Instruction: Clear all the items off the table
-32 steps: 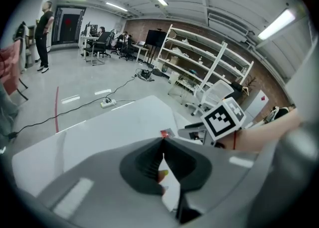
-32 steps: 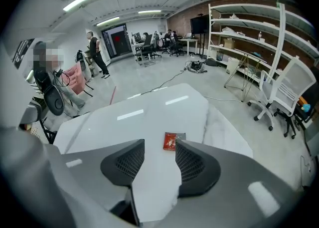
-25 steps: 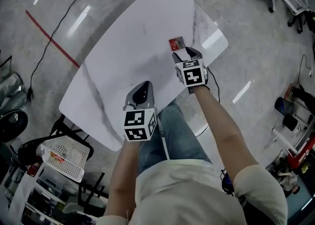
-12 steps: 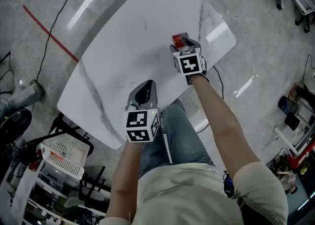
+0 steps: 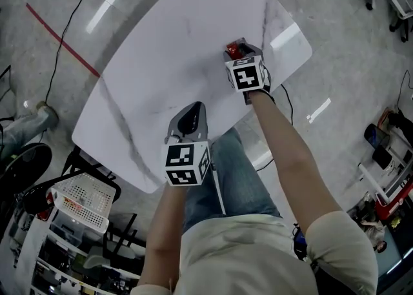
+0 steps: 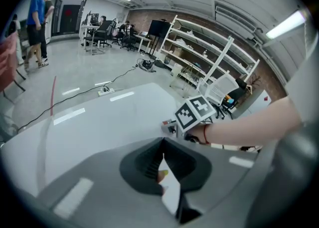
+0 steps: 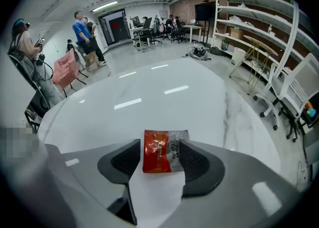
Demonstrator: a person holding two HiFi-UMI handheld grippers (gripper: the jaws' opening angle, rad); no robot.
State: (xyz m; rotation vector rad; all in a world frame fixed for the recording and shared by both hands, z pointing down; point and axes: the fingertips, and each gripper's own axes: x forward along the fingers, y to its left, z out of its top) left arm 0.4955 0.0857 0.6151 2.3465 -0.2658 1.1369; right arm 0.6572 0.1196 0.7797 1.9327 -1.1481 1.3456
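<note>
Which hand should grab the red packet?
The right one. The right gripper has the red packet between its jaws, which have just been closing. The left gripper is shut, away from it.

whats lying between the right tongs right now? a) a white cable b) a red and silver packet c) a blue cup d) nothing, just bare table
B: the right gripper view shows a red and silver packet lying flat on the white table between the right tongs, whose jaws have just been closing a little but stand apart, not yet pressing it.
</note>
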